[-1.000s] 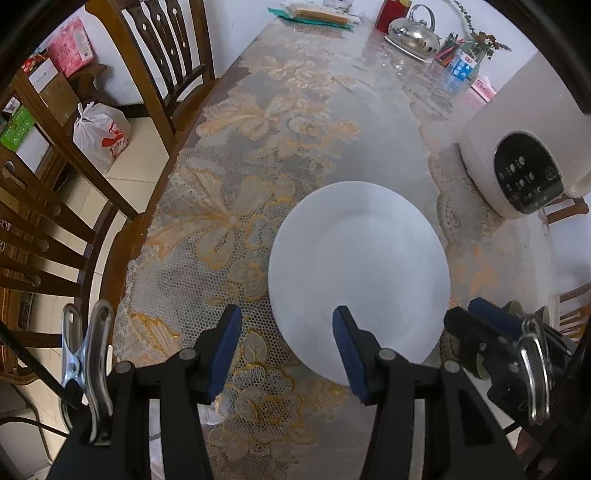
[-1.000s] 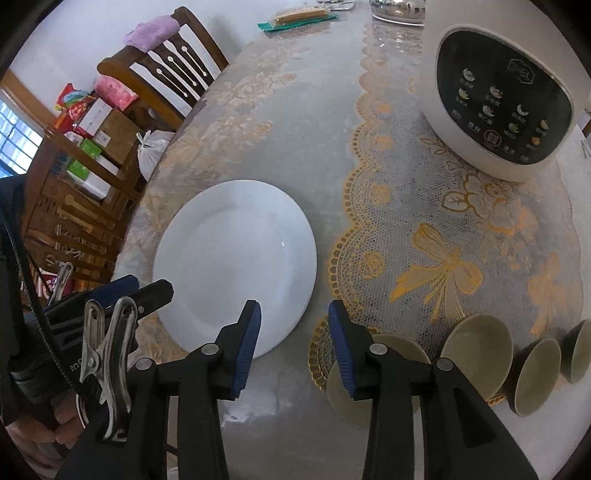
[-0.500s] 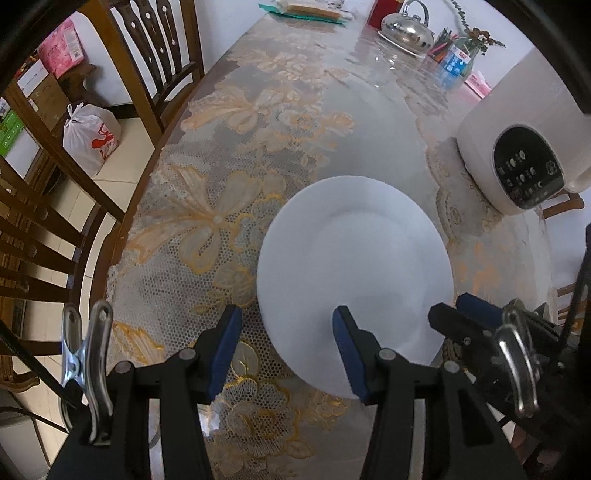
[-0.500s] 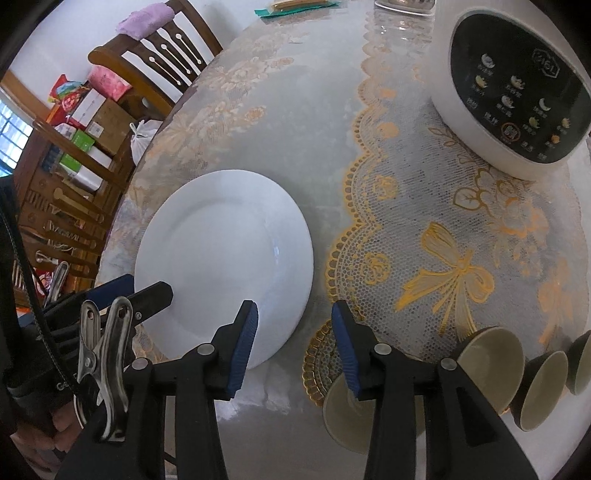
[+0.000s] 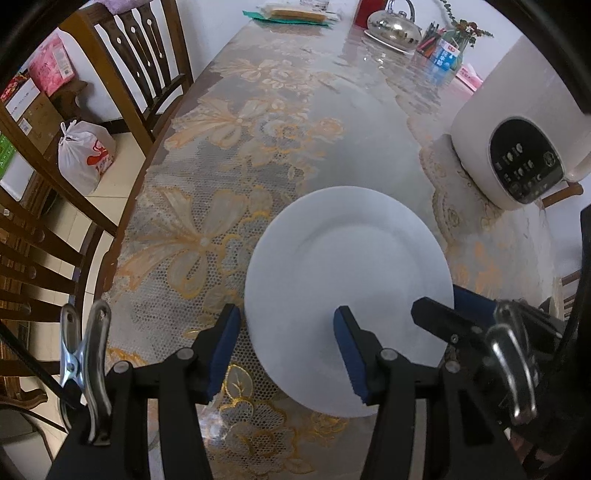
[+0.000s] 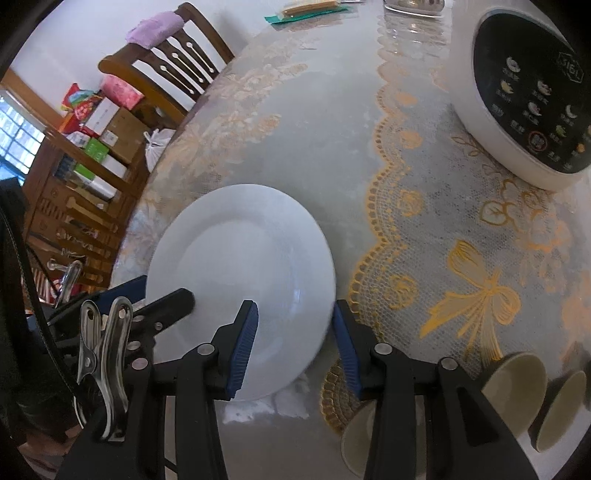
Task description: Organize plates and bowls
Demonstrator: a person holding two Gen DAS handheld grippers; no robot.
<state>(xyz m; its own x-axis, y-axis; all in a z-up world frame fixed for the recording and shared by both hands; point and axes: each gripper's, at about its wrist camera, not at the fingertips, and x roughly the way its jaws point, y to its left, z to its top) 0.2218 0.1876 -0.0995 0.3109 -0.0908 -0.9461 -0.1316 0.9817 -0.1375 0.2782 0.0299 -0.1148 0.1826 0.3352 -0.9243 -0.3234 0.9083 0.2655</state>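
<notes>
A white plate point(image 5: 349, 280) lies flat on the lace-covered table; it also shows in the right wrist view point(image 6: 240, 266). My left gripper point(image 5: 286, 349) is open, its jaws straddling the plate's near left rim. My right gripper point(image 6: 293, 339) is open, its jaws straddling the plate's near right rim. Each gripper shows in the other's view, the right gripper point(image 5: 461, 321) and the left gripper point(image 6: 155, 299), at opposite sides of the plate. Olive-green bowls point(image 6: 515, 380) lie on their sides at the lower right in the right wrist view, one point(image 6: 356, 443) under the right finger.
A white rice cooker point(image 5: 517, 147) stands to the right of the plate on a lace mat point(image 6: 461, 240). A kettle point(image 5: 395, 27), pens and a carton stand at the table's far end. Wooden chairs point(image 5: 140, 62) line the left edge.
Both grippers have moved in toward the plate, which now sits nearer and larger between their jaws. The right gripper has shifted left, from the bowls onto the plate's rim.
</notes>
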